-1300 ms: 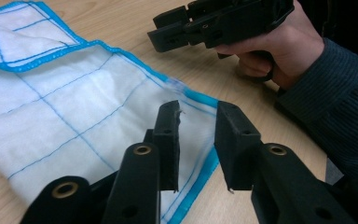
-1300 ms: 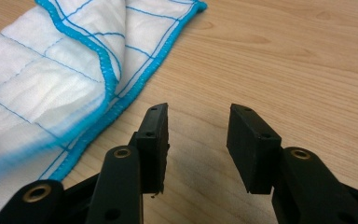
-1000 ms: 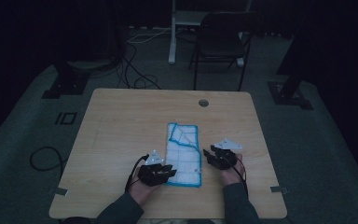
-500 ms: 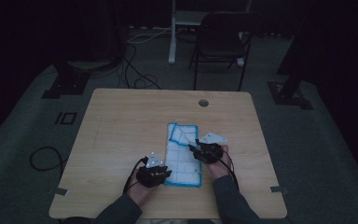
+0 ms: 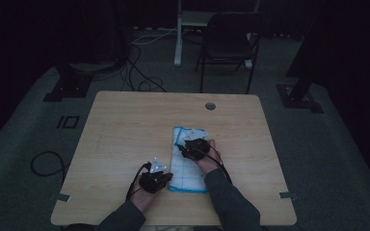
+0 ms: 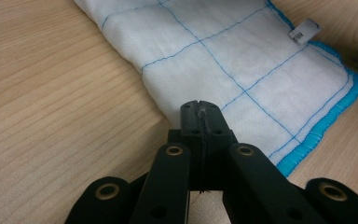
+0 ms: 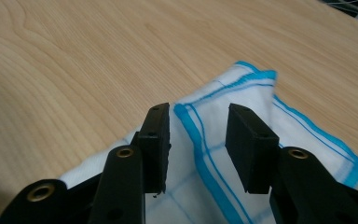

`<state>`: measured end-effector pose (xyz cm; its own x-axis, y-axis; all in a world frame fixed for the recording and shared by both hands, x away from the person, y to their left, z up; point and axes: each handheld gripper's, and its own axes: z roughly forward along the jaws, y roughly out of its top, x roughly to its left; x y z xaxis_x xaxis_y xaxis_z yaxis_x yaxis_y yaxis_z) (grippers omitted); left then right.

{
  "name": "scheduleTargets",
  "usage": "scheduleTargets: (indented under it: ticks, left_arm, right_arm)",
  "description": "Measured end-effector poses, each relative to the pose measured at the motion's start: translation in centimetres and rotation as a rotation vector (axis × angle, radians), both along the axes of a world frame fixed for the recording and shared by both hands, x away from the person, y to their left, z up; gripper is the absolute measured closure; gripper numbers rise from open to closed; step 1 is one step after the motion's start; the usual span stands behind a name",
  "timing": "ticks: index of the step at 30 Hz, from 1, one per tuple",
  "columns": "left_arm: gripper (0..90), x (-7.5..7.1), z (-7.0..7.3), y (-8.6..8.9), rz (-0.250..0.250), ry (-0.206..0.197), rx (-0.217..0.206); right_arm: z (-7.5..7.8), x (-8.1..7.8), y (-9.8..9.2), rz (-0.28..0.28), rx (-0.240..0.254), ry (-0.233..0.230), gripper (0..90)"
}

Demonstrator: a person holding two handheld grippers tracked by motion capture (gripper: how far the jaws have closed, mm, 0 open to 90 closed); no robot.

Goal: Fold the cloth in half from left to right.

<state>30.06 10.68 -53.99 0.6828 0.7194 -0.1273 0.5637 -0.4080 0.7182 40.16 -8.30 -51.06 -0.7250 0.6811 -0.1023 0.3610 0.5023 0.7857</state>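
1. On counter [image 5: 125, 130], near front edge: white cloth [image 5: 189, 159] with blue grid lines and blue hem, folded into long strip running away from person.
2. Left tool [image 5: 166, 177] at cloth's near left corner. Left tool view: jaws just closed, now fully together, tips meeting at cloth's [image 6: 242, 60] left folded edge; a few fibres visible in the seam, whether fabric is actually pinched cannot be told.
3. Right tool [image 5: 185, 147] over cloth's far half, hand resting above fabric.
4. Right tool view: jaws apart, gap clear between pads; cloth [image 7: 223, 140] lying under and between them, a blue hem band running up through the gap. No pad seen pressing on fabric.
5. Same view: far corner of cloth raised and folded back, blue edge doubled, layers overlapping.
6. Left tool view: small white label [image 6: 304, 31] at hem on far right edge of cloth.
7. Counter surface: light wood grain, round cable hole [image 5: 210, 106] near far edge.
8. Beyond counter: dark chair [image 5: 229, 45] on floor, cables [image 5: 139, 72] trailing to left of it. Room dim.
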Motion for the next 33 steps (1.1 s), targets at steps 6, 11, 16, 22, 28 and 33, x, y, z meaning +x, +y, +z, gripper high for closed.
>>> scheduleTargets:
  ticks: [6, 11, 16, 22, 28, 33]
  left_arm:
    - [90.0, 0.0, 0.0, 0.1, 0.003, 0.008, -0.005]
    - [90.0, -0.1, -0.1, 0.1, 0.003, 0.007, -0.012]
    - [90.0, -0.3, -0.1, 0.2, 0.002, 0.01, -0.016]
    - [90.0, -0.4, -0.2, 0.2, 0.0, 0.009, -0.023]
    - [90.0, -0.6, -0.2, 0.3, 0.002, 0.01, -0.024]
    - [90.0, -0.7, -0.2, 0.3, 0.004, 0.009, -0.028]
  right_arm:
    - [-1.3, 1.3, 1.7, -0.028, -0.082, 0.026, 58.4]
    - [-2.0, 1.9, 2.1, -0.033, -0.095, 0.048, 60.9]
    - [-1.8, 2.2, 1.7, -0.057, -0.086, 0.052, 78.6]
    - [-0.9, 2.4, 1.2, -0.062, -0.076, 0.028, 84.9]
    - [0.1, 2.9, 0.5, -0.074, -0.054, 0.009, 85.1]
    - [0.6, 3.4, -0.3, -0.094, -0.037, 0.004, 85.0]
